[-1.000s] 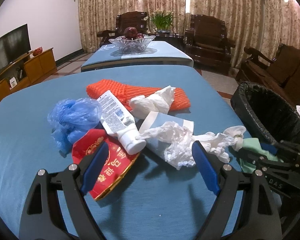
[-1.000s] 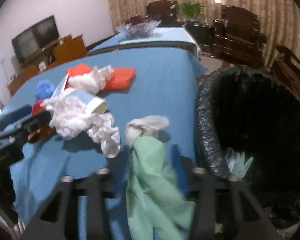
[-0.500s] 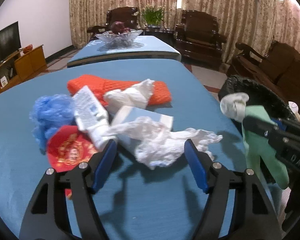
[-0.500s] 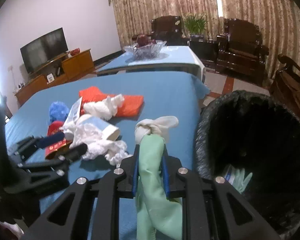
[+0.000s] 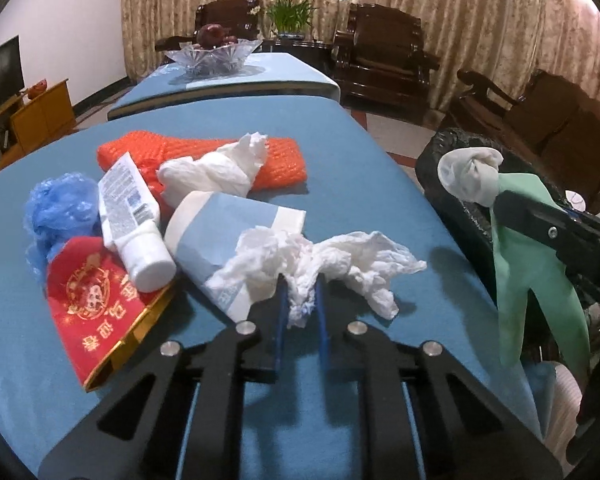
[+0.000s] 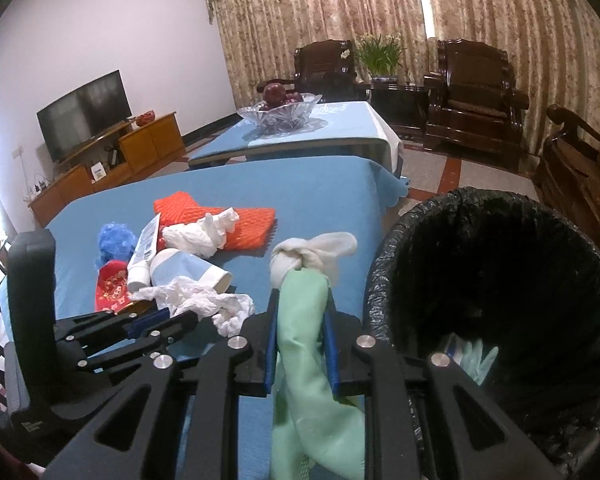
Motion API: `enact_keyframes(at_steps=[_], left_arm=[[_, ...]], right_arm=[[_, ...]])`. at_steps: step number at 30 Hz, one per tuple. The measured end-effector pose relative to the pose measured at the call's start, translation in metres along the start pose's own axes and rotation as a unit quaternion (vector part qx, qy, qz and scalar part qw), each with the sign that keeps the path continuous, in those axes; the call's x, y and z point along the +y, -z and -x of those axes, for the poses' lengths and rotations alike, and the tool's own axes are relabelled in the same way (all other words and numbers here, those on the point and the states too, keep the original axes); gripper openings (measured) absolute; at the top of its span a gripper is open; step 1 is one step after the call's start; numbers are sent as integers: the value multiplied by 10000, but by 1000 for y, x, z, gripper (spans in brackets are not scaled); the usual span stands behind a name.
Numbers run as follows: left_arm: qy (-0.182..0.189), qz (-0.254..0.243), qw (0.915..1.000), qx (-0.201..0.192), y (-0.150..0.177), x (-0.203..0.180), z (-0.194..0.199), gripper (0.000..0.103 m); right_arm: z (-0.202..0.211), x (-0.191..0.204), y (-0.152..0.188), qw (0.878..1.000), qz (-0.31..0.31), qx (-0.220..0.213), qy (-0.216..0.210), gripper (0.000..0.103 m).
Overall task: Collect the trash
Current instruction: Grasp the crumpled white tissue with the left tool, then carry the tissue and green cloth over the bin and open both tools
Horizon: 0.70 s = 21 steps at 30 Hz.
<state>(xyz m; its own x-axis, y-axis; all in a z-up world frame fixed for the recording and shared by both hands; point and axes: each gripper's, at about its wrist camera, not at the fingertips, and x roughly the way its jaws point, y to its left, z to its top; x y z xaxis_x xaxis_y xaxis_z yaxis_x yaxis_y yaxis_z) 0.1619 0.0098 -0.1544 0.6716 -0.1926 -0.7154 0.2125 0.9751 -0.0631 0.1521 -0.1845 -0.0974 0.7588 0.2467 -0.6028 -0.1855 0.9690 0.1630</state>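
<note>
My left gripper point(image 5: 300, 296) is shut on a crumpled white tissue point(image 5: 340, 260) lying on the blue table point(image 5: 340, 152). My right gripper point(image 6: 300, 312) is shut on a green rubber glove point(image 6: 312, 400) with a knotted white end point(image 6: 308, 256), held above the table edge beside the black-lined trash bin point(image 6: 388, 264). The glove point(image 5: 520, 264) and the bin point(image 5: 432, 160) also show in the left wrist view. A blue-and-white paper cup point(image 5: 228, 224), a white tube point(image 5: 128, 208), a red packet point(image 5: 88, 292), a blue plastic wad point(image 5: 56, 204), orange foam netting point(image 5: 276, 160) and another tissue point(image 5: 216, 172) lie on the table.
The bin holds a pale glove and other trash point(image 6: 472, 356). A second blue table with a glass fruit bowl point(image 5: 212, 54) stands behind. Dark wooden armchairs point(image 6: 472, 88) and a TV cabinet point(image 6: 112, 152) line the room.
My left gripper moved forward and closed on the crumpled tissue. My right gripper closed on the green glove and lifted it off the table, towards the bin.
</note>
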Motion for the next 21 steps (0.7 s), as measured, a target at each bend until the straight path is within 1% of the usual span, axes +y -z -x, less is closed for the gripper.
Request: enact_keyframes(at_steps=[8,12,17,21], left_arm=[[23,-104,9992,-392,-16,-8,37,10],[-4,-88,9987,-499,-28,-12,50,10],[15,-83,9973,-731,-44,-18,68,10],[20,-114,9963,-848,-53,-26,80,10]], right_arm=[[15,2,-9,9997,-138,-191,-55,19],[32,1,-17,9991,-184,-394,-8,19],[54,-6,-29,9973,-301,-674,44,19],[71,-11,-36,9957,-304,-861,161,19]])
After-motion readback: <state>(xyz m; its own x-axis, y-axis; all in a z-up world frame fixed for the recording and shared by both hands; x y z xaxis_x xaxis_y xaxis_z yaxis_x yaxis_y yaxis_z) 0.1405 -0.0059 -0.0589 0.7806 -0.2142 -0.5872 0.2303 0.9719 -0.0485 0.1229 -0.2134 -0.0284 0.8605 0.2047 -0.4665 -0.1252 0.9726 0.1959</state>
